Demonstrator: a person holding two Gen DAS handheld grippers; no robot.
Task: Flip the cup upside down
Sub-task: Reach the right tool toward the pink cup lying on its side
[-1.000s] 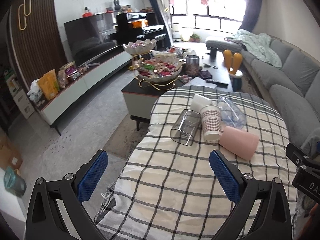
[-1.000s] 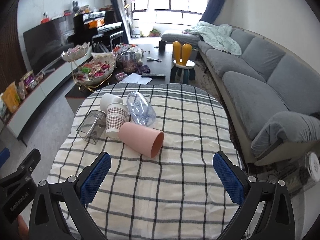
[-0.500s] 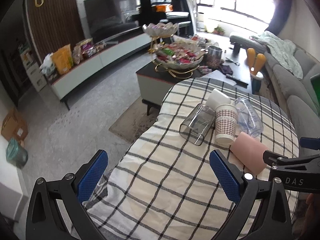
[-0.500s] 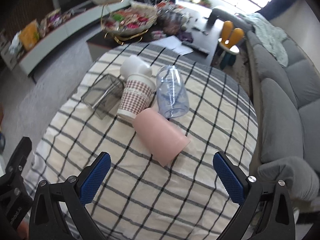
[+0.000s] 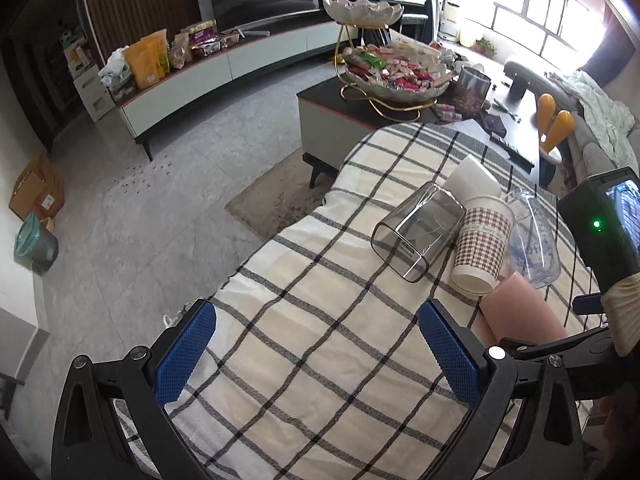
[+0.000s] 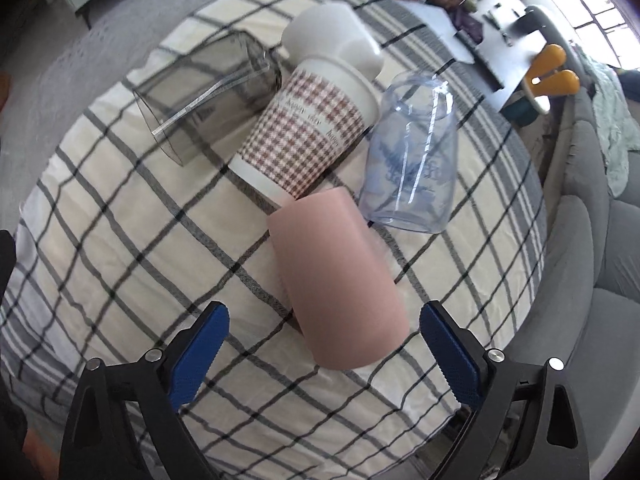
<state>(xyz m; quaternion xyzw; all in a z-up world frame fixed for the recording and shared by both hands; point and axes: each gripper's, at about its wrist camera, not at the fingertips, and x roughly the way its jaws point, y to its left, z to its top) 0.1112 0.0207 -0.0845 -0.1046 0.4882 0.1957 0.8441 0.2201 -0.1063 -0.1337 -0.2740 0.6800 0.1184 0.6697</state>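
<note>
A pink cup (image 6: 334,280) lies on its side on the checked tablecloth (image 6: 120,248), its mouth toward my right gripper (image 6: 322,354). The right gripper is open and hovers just above the cup's mouth end, one blue pad on each side. The pink cup also shows at the right of the left wrist view (image 5: 520,312). My left gripper (image 5: 316,354) is open and empty over the cloth, left of the cups.
Beside the pink cup lie a checked paper cup (image 6: 308,140), a white cup (image 6: 332,36), a smoky clear cup (image 6: 208,92) and a bluish clear cup (image 6: 412,164). A grey sofa (image 6: 580,240) stands right of the table, a coffee table (image 5: 400,112) beyond it.
My right gripper has moved forward and down, closing on the pink cup. My left gripper has swung left and nearer the table. The cups have not moved.
</note>
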